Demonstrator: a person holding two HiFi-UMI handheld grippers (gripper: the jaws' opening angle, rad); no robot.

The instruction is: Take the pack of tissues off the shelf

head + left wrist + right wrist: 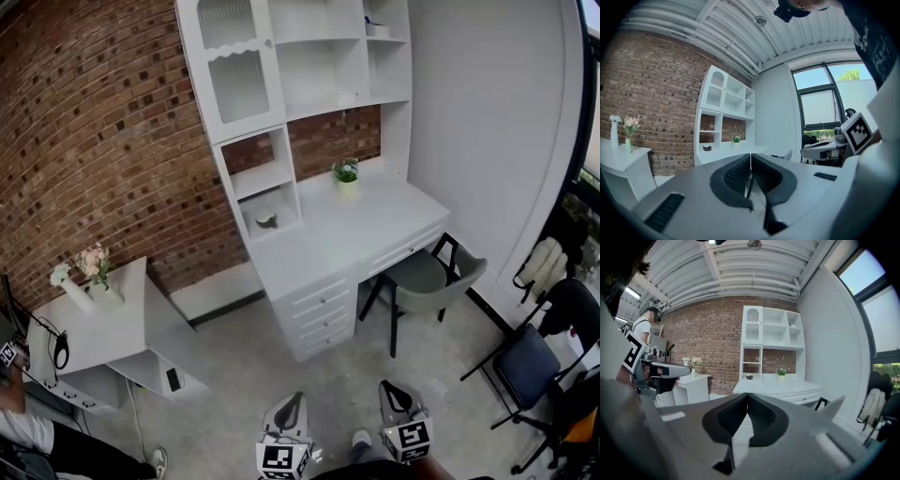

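Note:
A small white pack (378,30), likely the tissues, lies on the top right shelf of the white shelf unit (309,84) above the desk; it is too small to tell for sure. Both grippers are low at the near edge of the head view, far from the shelf. My left gripper (291,403) is shut with nothing between its jaws, and its tips (750,154) meet in the left gripper view. My right gripper (389,387) is also shut and empty, its tips (747,394) touching. Both point toward the shelf unit (771,343).
A white desk (375,211) carries a small potted plant (346,172); a dark bowl (267,221) sits in a low cubby. A grey chair (427,277) stands at the desk, a dark chair (527,364) at right. A side table (122,328) with vases and a person (19,427) are at left.

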